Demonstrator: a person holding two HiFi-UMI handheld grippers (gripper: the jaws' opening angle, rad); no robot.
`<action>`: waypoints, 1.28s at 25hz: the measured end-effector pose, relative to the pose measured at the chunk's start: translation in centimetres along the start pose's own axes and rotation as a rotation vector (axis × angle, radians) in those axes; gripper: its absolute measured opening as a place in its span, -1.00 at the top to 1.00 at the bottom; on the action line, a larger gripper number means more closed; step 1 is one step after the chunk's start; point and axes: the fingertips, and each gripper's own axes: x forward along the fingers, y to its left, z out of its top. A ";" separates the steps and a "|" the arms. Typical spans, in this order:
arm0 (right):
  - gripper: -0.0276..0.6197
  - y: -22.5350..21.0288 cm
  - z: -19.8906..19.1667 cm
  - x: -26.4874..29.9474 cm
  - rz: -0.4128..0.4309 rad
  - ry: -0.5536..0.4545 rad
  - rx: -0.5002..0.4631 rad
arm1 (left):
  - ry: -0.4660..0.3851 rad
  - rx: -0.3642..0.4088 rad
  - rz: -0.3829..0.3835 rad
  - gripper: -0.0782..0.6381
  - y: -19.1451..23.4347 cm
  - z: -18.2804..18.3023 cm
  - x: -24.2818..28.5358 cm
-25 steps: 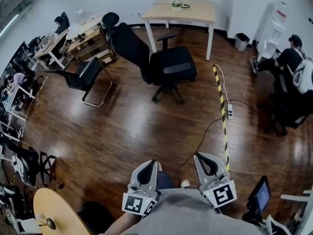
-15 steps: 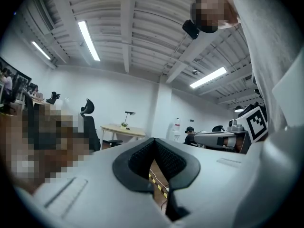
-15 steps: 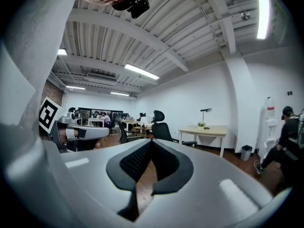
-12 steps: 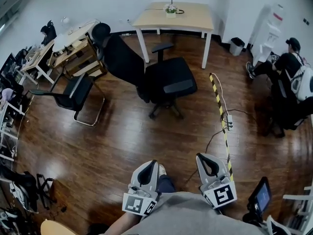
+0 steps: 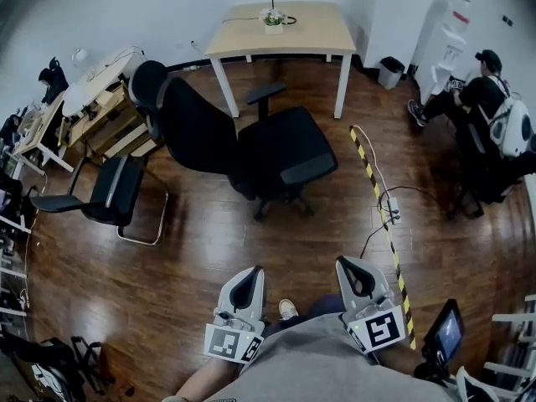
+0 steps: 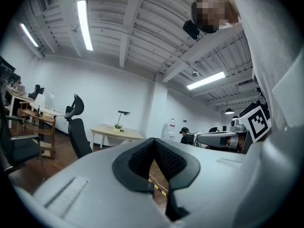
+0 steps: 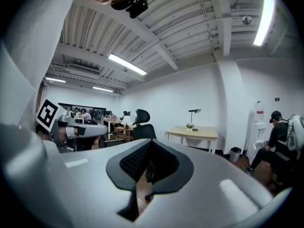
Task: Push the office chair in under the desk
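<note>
Both grippers are held low at 6 o'clock in the head view, close to the person's grey-clad body and pointing toward 12 o'clock. The left gripper point(image 5: 249, 279) has its black-padded fingers point(image 6: 166, 161) pressed together with nothing between them. The right gripper point(image 5: 350, 270) is the same, its fingers point(image 7: 129, 161) closed tip to tip and empty.

The black high-backed office chair with a headrest point(image 5: 251, 149) stands on the dark wooden plank floor point(image 5: 201, 249) at 12 o'clock from the grippers and well apart from them. Its backrest is on its 9 o'clock side and its seat on its 3 o'clock side. It sits out from under the light wooden rectangular desk with white legs point(image 5: 310, 32), which stands beyond it at 12 o'clock against the wall. One armrest comes near the desk's front edge.

A yellow-and-black striped floor strip point(image 5: 381, 216) runs at 1 o'clock. A black cantilever chair point(image 5: 109, 195) stands at 10 o'clock.
</note>
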 end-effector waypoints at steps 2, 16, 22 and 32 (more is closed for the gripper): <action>0.90 -1.2 -0.4 1.6 -0.013 0.008 0.004 | 0.012 -0.004 -0.005 0.77 1.1 -0.4 1.8; 0.90 -14.1 0.8 16.8 0.004 -0.049 0.031 | 0.014 0.035 0.037 0.77 8.7 0.6 19.9; 0.90 -17.4 1.1 21.3 0.033 -0.048 0.026 | 0.004 0.049 0.097 0.77 11.9 1.6 24.4; 0.90 -17.9 2.2 25.9 -0.026 -0.062 0.030 | 0.027 0.082 0.102 0.77 18.6 2.5 27.2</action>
